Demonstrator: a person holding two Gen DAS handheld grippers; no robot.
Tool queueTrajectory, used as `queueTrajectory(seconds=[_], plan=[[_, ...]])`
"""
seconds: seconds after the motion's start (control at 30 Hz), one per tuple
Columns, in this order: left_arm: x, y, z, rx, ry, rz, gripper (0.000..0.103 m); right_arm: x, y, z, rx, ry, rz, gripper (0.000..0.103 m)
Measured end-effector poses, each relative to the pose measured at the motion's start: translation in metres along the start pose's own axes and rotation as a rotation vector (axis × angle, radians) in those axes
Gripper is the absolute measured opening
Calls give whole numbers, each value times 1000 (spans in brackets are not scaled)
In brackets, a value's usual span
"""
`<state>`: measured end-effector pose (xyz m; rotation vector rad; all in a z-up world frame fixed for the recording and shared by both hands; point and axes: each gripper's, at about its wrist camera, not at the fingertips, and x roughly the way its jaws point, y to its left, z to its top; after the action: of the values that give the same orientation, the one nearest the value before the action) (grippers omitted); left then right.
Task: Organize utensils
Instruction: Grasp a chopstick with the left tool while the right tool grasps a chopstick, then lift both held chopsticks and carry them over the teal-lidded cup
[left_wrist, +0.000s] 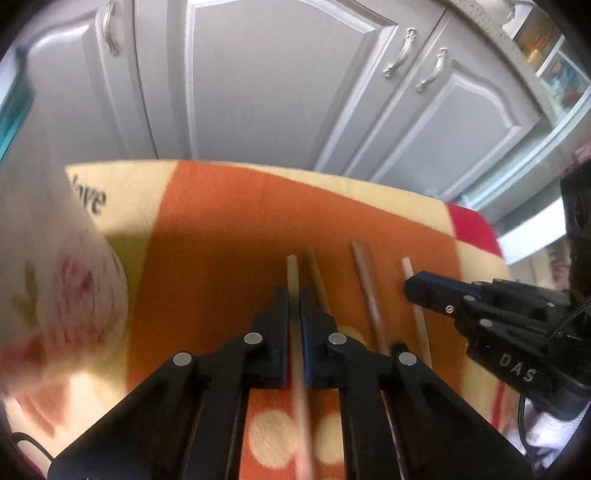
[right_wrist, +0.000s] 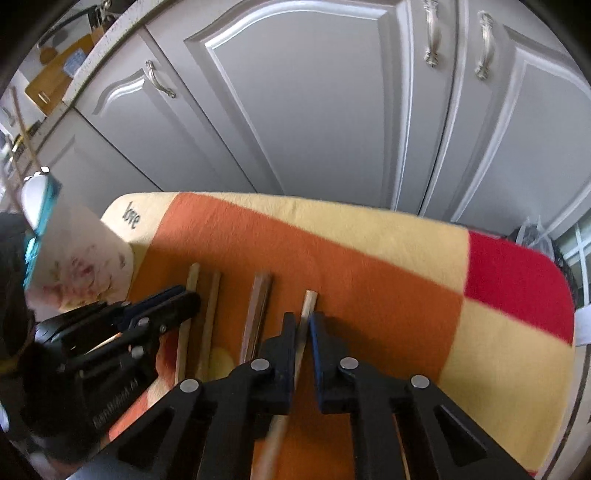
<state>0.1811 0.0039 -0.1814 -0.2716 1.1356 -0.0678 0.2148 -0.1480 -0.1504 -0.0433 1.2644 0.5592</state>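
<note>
Left wrist: left gripper (left_wrist: 294, 295) clamps leftmost chopstick (left_wrist: 291, 273); right gripper (right_wrist: 303, 321) clamps rightmost chopstick (right_wrist: 308, 301).

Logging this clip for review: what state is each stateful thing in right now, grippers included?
Left gripper: jaws shut on the leftmost pale chopstick.
Right gripper: jaws shut on the rightmost pale chopstick.
Tan chopstick: lying loose on the blanket.
Dark brown chopstick: lying loose, ungripped.
Floral cup: on the blanket's left end; its pose is blurred.
Cabinet doors: closed.
</note>
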Motion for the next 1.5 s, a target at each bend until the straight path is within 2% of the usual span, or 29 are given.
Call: queueTrajectory(seconds=[0.1,0.43,0.77,1.13,1.5], plan=[[-22,1,-11,23,-15,-41,4,-20,-3,-15,14,-32,50,6],[-103,7,-27,78,-107,-132,4,-94,10,-42,0,-160,128,5],[-187,20,-60,150,-183,-184,4,-163,46,-71,-60,-268,127,5],[-244,25,-75,186,-267,-204,4,-197,68,-87,-108,-324,112,5],[-298,51,-59,145,-367,-184,4,-232,96,-73,-156,-408,131,5]])
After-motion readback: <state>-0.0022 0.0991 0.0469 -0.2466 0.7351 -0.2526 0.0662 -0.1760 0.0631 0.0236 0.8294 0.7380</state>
